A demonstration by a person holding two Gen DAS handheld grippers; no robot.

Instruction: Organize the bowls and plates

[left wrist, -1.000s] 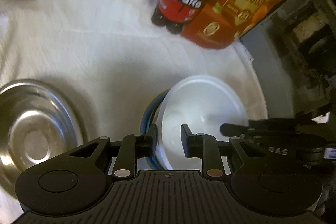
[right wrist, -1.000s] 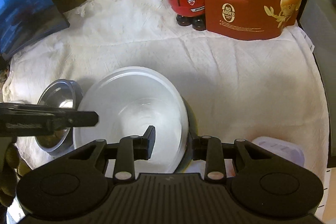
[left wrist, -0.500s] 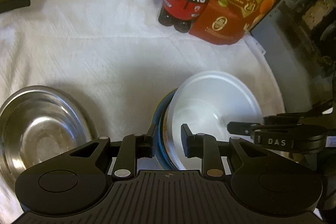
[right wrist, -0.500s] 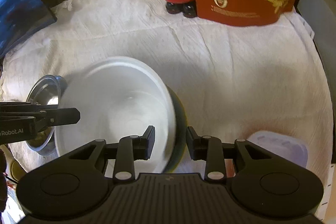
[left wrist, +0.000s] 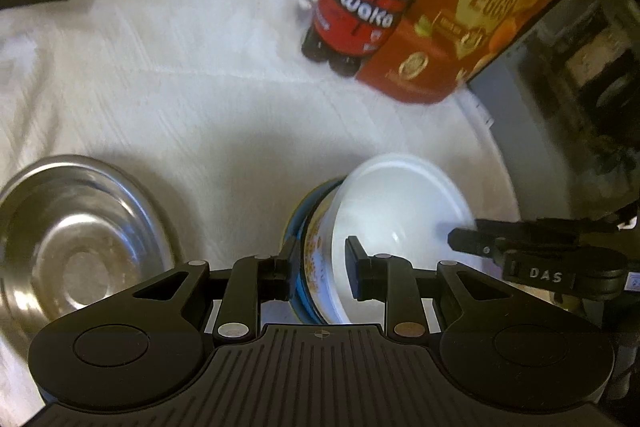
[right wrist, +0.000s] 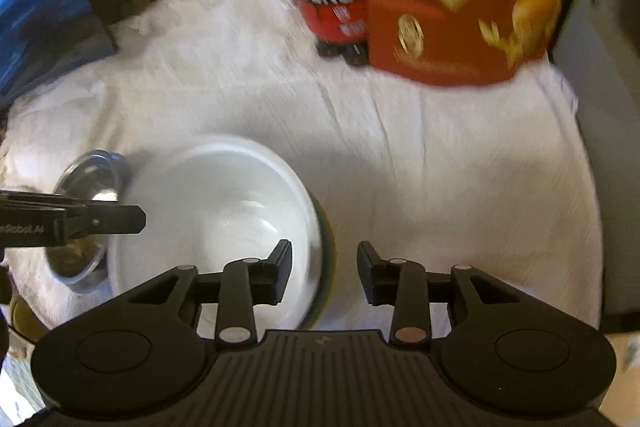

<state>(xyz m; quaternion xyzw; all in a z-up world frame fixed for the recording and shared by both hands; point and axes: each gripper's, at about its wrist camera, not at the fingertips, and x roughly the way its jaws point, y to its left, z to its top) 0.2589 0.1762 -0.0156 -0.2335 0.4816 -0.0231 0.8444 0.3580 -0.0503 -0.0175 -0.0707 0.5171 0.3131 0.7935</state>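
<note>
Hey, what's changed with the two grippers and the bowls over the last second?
The right gripper has let go: its outer finger, pressed to the rim of the stack of bowls half a second ago, now stands clear of it. The left gripper still clamps the opposite rim. The steel bowl, toy figure and red pouch stay put.
</note>
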